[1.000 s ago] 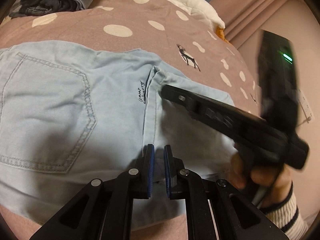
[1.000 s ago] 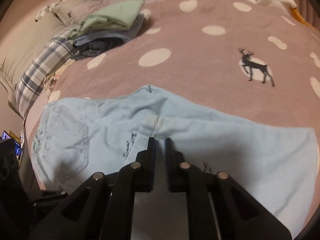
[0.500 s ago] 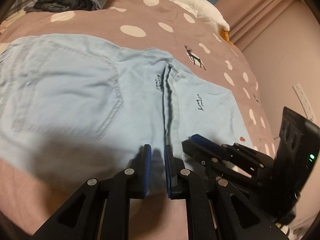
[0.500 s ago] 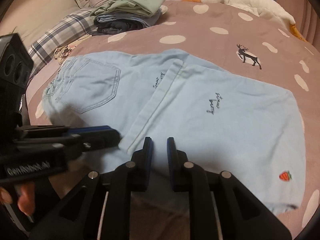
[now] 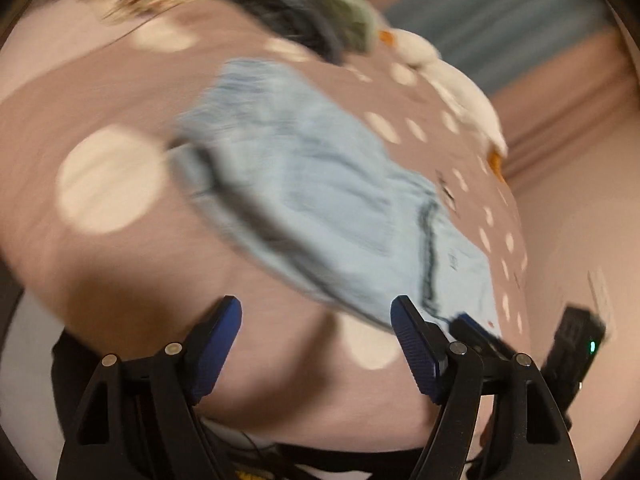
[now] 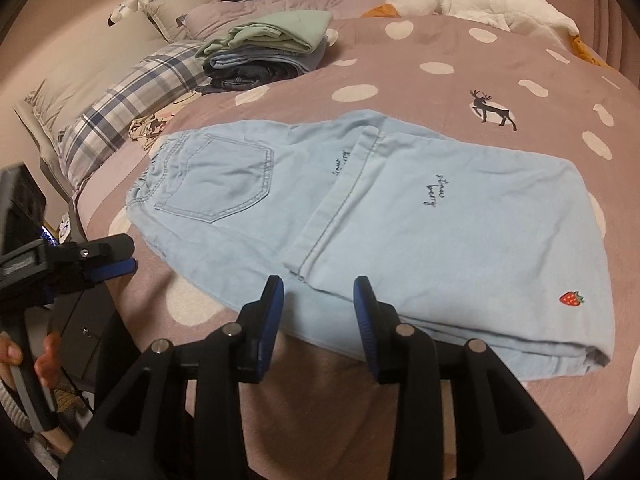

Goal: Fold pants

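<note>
pants: light blue denim pants lie flat on the bed, legs folded over so the hem lands near the back pocket; a small red strawberry is stitched near the fold at the right, and dark script shows on the upper layer.
bedspread: mauve cover with cream dots and a dark deer print, spread under the pants.
left gripper: the left gripper hangs over bare bedspread short of the pants' near edge; its jaws are opening, blue pads far apart, nothing between them. its own view is badly smeared.
right gripper: the right gripper sits at the pants' near edge; jaws opening, pads partly spread and clear of the cloth, not pinching it.
hand: a person's hand wraps the left gripper's handle at the left edge of the right view.
pile: folded clothes, green on top, sit well beyond the pants beside a plaid pillow.
far side: a white plush toy lies along the bed's far edge.
</note>
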Tool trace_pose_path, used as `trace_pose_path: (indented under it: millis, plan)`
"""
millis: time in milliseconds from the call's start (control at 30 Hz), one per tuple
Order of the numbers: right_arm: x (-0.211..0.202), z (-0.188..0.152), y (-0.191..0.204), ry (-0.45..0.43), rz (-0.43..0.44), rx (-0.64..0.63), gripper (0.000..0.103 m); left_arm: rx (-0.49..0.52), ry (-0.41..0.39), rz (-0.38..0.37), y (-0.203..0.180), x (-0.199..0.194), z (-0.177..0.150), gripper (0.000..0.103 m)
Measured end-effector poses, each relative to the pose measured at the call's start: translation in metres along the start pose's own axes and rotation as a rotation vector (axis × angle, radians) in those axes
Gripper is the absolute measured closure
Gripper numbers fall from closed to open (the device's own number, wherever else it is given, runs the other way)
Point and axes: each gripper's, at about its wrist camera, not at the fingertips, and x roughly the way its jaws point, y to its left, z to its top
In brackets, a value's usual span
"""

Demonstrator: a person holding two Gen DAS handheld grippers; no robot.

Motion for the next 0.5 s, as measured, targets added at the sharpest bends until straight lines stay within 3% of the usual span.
trace_pose_path:
  millis: [100,333,500]
  plan:
    - [0.002,-0.001,0.004,0.006,0.006,-0.003,0.066,-0.105,-0.015,-0.070,0.022,-0.005,0.005,0.027]
    - [0.001,-0.001,0.013,0.011,0.005,-0.031,0.065,-0.210,-0.046,-0.148,0.036,0.005,0.024,0.027]
    - [-0.002,-0.001,0.017,0.008,-0.004,-0.059,0.060,-0.220,-0.062,-0.161,0.038,0.010,0.039,0.027]
